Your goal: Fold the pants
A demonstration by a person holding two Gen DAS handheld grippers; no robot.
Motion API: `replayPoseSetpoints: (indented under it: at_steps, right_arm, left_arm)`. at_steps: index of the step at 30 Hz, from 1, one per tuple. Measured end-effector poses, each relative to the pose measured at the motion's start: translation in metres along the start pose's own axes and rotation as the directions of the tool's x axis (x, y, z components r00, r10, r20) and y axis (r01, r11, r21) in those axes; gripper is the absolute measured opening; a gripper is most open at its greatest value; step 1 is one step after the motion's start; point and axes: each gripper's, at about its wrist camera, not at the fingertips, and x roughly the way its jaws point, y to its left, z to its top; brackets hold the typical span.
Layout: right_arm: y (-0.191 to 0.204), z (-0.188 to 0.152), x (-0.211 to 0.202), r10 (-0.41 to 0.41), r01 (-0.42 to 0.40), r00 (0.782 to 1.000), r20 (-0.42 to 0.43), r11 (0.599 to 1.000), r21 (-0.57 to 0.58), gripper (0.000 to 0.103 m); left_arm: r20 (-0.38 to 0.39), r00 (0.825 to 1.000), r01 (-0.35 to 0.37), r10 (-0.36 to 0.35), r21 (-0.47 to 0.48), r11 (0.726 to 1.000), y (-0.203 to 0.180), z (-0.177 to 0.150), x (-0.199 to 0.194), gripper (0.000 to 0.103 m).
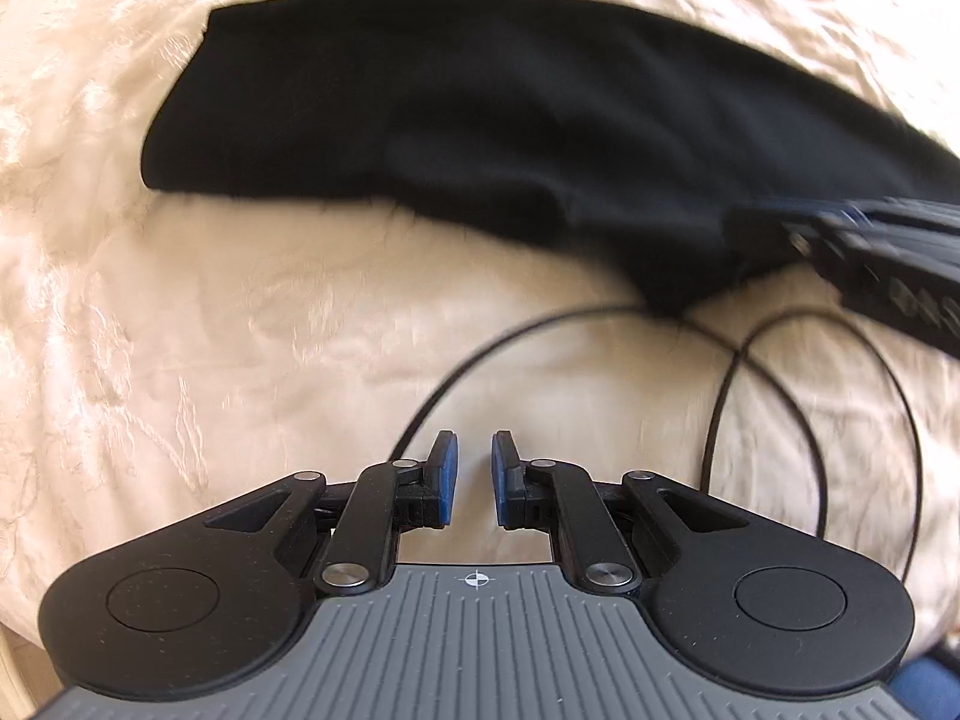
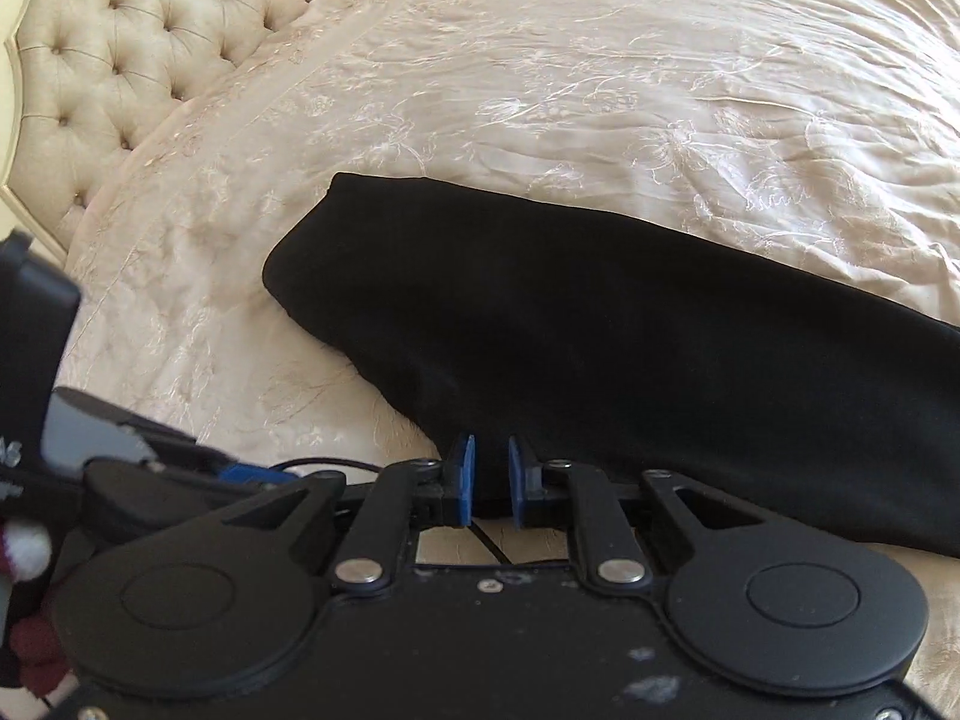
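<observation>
Black pants (image 1: 480, 120) lie flat on cream embroidered bedspread (image 1: 180, 360), already doubled into long band; folded end points toward tufted headboard (image 2: 120, 60). Your left hand-held gripper (image 1: 474, 480) hovers over bare bedspread near black cable (image 1: 720, 396), blue pads nearly together, holding nothing. Your right hand-held gripper (image 2: 491, 477) sits at pants' near edge, narrow gap between pads; whether cloth is pinched, cannot tell. For next fold: likely pinch both layers at edge, lift evenly, keep cable clear.
</observation>
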Motion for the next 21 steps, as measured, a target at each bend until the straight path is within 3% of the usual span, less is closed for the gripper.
replayPoseSetpoints:
  at_steps: [3, 5, 7, 10, 16, 21]
  right_arm:
    - [-0.002, -0.001, 0.023, -0.025, 0.026, 0.999, -0.044, 0.999, 0.022, 0.011]
    - [-0.004, -0.007, 0.041, -0.048, 0.049, 0.993, -0.104, 0.999, 0.015, 0.010]
    - [-0.005, -0.014, 0.055, -0.070, 0.071, 0.985, -0.159, 0.997, 0.004, 0.008]
    - [-0.006, -0.020, 0.057, -0.082, 0.081, 0.982, -0.170, 0.997, -0.008, 0.006]
    - [-0.006, -0.013, 0.053, -0.092, 0.096, 0.979, -0.181, 0.995, 0.010, 0.007]
    - [-0.004, -0.011, 0.042, -0.098, 0.105, 0.981, -0.164, 0.994, 0.031, 0.010]
  left_arm:
    - [-0.019, 0.999, 0.051, -0.050, 0.058, 0.997, 0.002, -0.012, -0.006, 0.012]
    - [0.019, 0.997, 0.076, -0.077, 0.081, 0.994, 0.001, -0.013, -0.016, 0.012]
    - [0.055, 0.994, 0.093, -0.098, 0.078, 0.993, 0.003, -0.006, -0.023, 0.012]
    - [0.104, 0.989, 0.102, -0.104, 0.032, 0.994, 0.005, 0.018, -0.022, 0.012]
    - [0.148, 0.986, 0.081, -0.073, -0.047, 0.996, 0.003, 0.079, 0.013, 0.012]
    - [0.130, 0.991, 0.024, -0.016, -0.059, 0.998, 0.002, 0.113, 0.045, 0.012]
